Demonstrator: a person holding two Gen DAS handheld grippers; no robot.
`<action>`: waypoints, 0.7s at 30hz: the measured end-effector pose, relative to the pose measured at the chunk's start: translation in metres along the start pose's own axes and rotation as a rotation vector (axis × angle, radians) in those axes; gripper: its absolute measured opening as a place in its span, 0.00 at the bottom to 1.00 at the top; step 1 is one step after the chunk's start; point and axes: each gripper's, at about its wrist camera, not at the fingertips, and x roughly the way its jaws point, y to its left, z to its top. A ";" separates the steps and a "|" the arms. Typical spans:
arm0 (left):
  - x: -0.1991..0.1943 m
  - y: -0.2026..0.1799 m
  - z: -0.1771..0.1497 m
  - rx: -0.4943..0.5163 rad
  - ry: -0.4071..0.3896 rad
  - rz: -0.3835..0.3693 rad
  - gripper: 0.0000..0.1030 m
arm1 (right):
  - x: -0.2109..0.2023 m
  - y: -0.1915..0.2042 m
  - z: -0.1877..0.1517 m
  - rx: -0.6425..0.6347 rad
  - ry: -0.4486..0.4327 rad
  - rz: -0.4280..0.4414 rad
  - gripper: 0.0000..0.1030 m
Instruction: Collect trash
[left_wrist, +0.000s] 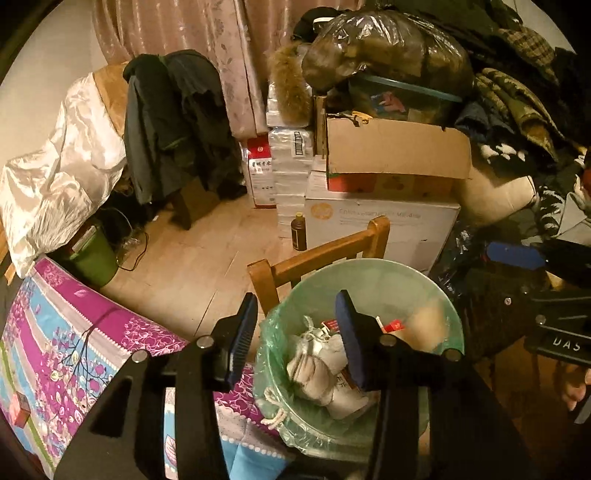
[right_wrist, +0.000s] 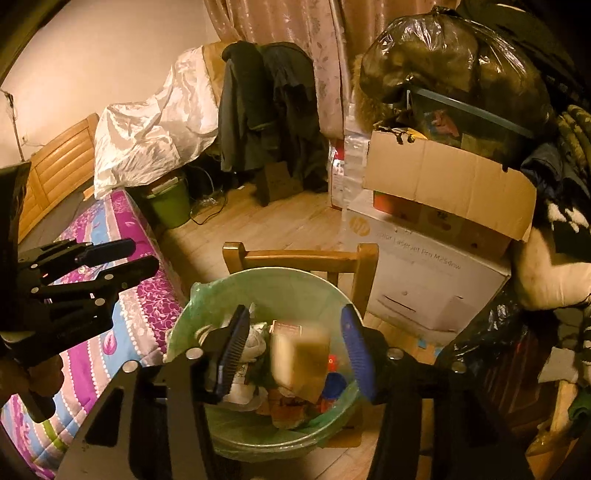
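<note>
A round trash bin lined with a green bag (left_wrist: 417, 284) (right_wrist: 295, 284) stands by the bed. It holds crumpled white trash (left_wrist: 317, 369) and red wrappers. In the right wrist view a blurred beige piece of trash (right_wrist: 299, 354) is in the air over the bin, between the fingers and touching neither. My right gripper (right_wrist: 295, 347) is open above the bin; it also shows at the right edge of the left wrist view (left_wrist: 517, 254). My left gripper (left_wrist: 295, 339) is open and empty over the bin's left rim; it shows at the left of the right wrist view (right_wrist: 144, 258).
A wooden chair (right_wrist: 303, 258) stands just behind the bin. Stacked cardboard and printer boxes (right_wrist: 443, 236) with a full black bag on top are at the right. A bed with a purple floral cover (left_wrist: 66, 350) is at the left. A green bucket (left_wrist: 94, 258) and a brown bottle (left_wrist: 298, 232) stand on the wood floor.
</note>
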 end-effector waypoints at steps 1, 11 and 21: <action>-0.001 0.000 -0.001 0.004 -0.002 -0.002 0.42 | 0.000 0.001 -0.001 0.004 -0.001 -0.004 0.52; -0.024 -0.002 -0.015 0.005 -0.073 -0.002 0.67 | -0.031 0.003 -0.025 0.075 -0.149 -0.093 0.88; -0.068 -0.020 -0.039 0.080 -0.168 -0.031 0.90 | -0.070 -0.005 -0.058 0.111 -0.237 -0.317 0.95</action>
